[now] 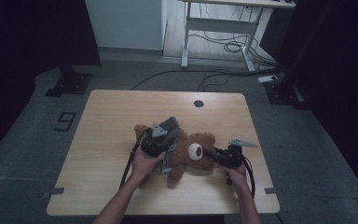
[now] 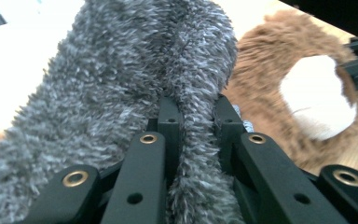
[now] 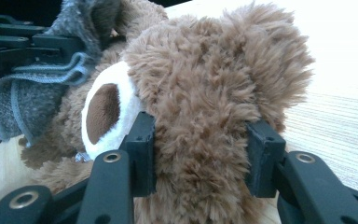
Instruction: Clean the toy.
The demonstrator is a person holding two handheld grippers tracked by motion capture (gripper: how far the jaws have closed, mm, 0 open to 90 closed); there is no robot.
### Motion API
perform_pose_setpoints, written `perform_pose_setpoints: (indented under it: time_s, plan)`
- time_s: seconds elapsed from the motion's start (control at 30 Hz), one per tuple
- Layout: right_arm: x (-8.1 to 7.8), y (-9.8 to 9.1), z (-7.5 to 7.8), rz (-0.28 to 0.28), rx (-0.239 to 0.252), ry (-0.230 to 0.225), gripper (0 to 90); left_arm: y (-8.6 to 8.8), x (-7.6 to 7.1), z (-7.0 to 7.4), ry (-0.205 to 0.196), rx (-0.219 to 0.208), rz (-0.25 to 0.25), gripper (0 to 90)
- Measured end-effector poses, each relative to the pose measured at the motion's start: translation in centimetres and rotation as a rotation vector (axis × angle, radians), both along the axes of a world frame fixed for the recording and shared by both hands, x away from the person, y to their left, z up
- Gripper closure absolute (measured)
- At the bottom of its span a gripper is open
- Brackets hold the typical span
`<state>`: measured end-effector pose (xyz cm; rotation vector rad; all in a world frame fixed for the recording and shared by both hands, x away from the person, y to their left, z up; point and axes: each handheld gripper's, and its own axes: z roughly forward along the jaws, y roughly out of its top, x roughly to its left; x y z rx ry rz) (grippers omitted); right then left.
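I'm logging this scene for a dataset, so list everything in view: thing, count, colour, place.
Brown plush teddy bear: one, brown with a white muzzle, lying at the middle of the table.
Grey fuzzy garment: one, grey, on the bear's body, partly pulled up.
Light wooden table: one, pale wood, centre of the high view, with a round hole near its far edge.
White-framed desk: one, beyond the table, with black cables on the floor beneath.
Left gripper: one, black, jaws shut on the grey fuzzy garment.
Right gripper: one, black, jaws clamped on the bear's head.
Hands: two, left hand and right hand, entering from the bottom.
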<state>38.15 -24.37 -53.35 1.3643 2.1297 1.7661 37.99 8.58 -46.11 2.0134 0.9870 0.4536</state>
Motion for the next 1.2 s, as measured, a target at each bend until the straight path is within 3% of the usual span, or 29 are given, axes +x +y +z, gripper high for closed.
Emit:
perform_pose_setpoints:
  time_s: [0.1, 0.23, 0.37, 0.43, 0.5, 0.6, 0.7, 0.8, 0.9, 1.03, 1.2]
  plan:
    - [0.0, 0.0, 0.0, -0.001, 0.002, 0.000, 53.7, 2.2, 0.1, -0.3, 0.014, -0.025, 0.046, 77.5]
    - [0.0, 0.0, 0.0, -0.004, 0.004, 0.005, 53.6, 4.6, 0.4, -1.1, 0.041, -0.010, 0.109, 77.7]
    - [0.0, 0.0, -0.1, -0.013, 0.013, 0.009, 53.7, 6.2, 0.4, -2.3, 0.076, 0.001, 0.139, 77.6]
    - [0.0, 0.2, -0.1, -0.018, 0.015, 0.011, 53.7, 6.5, 0.2, -1.6, 0.071, 0.033, 0.136, 77.5]
    - [0.1, 0.2, 0.0, -0.019, 0.011, 0.012, 53.7, 6.7, -0.3, 0.1, 0.039, 0.010, 0.132, 77.5]
    - [0.1, 0.1, 0.0, -0.022, 0.016, 0.018, 53.8, 5.6, -1.0, 2.4, 0.001, -0.017, 0.083, 77.5]
    - [0.1, 0.4, 0.0, -0.036, 0.011, 0.016, 53.9, 2.8, -1.5, 3.4, -0.024, -0.031, 0.011, 77.4]
    - [0.1, 0.9, 0.1, -0.044, -0.001, 0.005, 53.9, -0.5, -1.3, 2.8, -0.018, 0.005, -0.046, 77.3]
    - [0.1, 1.2, 0.1, -0.053, -0.002, 0.003, 53.3, -2.6, -0.1, 0.6, 0.032, 0.042, -0.054, 77.2]
    - [0.0, 1.0, 0.4, -0.060, 0.006, -0.007, 42.9, -2.4, 0.1, -0.3, 0.014, 0.032, -0.047, 77.7]
    - [-0.7, 0.6, 1.7, -0.069, -0.039, -0.055, 31.4, -1.5, 0.2, -0.5, 0.024, 0.024, -0.050, 77.9]
